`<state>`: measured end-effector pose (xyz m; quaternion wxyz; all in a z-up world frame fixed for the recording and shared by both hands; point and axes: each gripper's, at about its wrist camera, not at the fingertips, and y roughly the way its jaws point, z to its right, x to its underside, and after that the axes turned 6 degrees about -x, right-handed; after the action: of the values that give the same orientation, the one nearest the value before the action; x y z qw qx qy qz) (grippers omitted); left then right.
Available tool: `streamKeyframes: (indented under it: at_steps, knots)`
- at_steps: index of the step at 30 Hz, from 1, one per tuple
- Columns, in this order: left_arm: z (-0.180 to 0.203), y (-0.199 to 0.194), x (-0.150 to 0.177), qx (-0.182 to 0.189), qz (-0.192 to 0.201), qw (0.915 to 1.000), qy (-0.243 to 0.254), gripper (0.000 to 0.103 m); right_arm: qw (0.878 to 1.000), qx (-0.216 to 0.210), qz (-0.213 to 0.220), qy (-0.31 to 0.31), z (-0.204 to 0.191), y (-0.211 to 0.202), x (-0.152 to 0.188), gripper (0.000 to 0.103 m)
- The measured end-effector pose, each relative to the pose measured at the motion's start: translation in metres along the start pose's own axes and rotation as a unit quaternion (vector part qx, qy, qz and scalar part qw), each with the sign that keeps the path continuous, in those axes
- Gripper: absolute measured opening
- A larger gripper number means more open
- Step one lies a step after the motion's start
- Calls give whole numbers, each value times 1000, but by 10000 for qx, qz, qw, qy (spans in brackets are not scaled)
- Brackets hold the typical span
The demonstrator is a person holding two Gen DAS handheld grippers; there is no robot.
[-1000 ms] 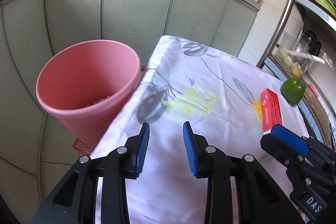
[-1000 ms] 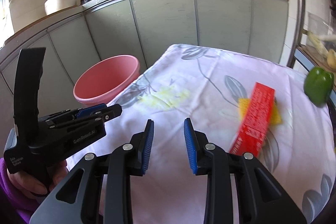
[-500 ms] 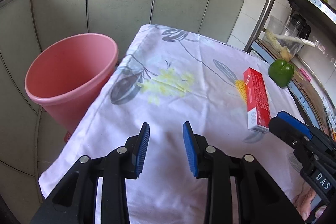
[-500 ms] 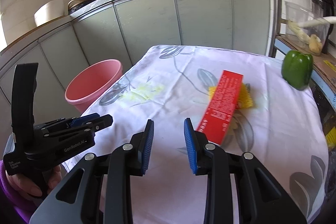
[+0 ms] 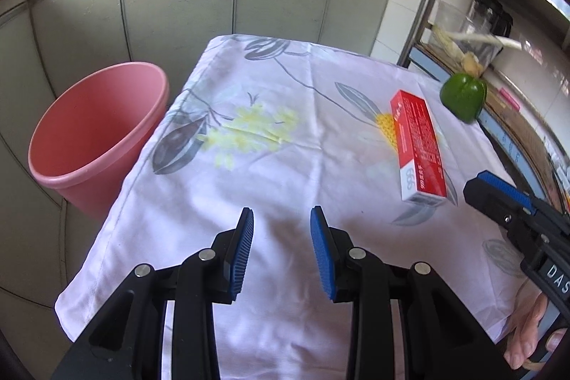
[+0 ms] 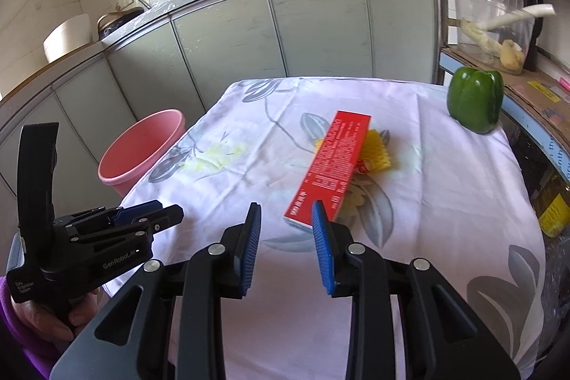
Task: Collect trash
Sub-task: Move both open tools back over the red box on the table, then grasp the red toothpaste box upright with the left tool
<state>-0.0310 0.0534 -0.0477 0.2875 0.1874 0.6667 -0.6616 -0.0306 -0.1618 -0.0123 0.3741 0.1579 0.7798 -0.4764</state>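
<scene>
Kitchen table with floral cloth (image 5: 285, 194); both grippers open and empty above it.

A red carton (image 6: 329, 168) lies flat on the cloth, over a yellow item (image 6: 376, 150). A pink bin (image 5: 96, 134) stands on the floor, beside the table edge far from the carton. A green pepper (image 6: 475, 98) sits past the carton, near the rack. Grey cabinets (image 6: 313, 23) stand behind. The left gripper (image 5: 281, 219) and right gripper (image 6: 286, 214) tilt downward, jaws parted, the right one just short of the carton's near end.

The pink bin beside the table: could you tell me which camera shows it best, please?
The left wrist view: the pink bin is large there, with its open mouth and inside wall plain. In the right wrist view it is smaller, partly behind the table edge.
</scene>
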Motion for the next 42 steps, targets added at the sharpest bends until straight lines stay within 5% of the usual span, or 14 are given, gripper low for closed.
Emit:
streamKeyframes:
  at_steps: [19,26,42]
  knots:
    - [38,1,-9,703,-142,9951,685,34,9987,168,124,470,37,-12,14,30]
    - [42,3,-18,952,-336,9935,522,34,9978,229,158,601,47,-14,17,30]
    - [74,8,-56,864,-507,9915,836,36,9943,305,280,984,70,-20,25,30]
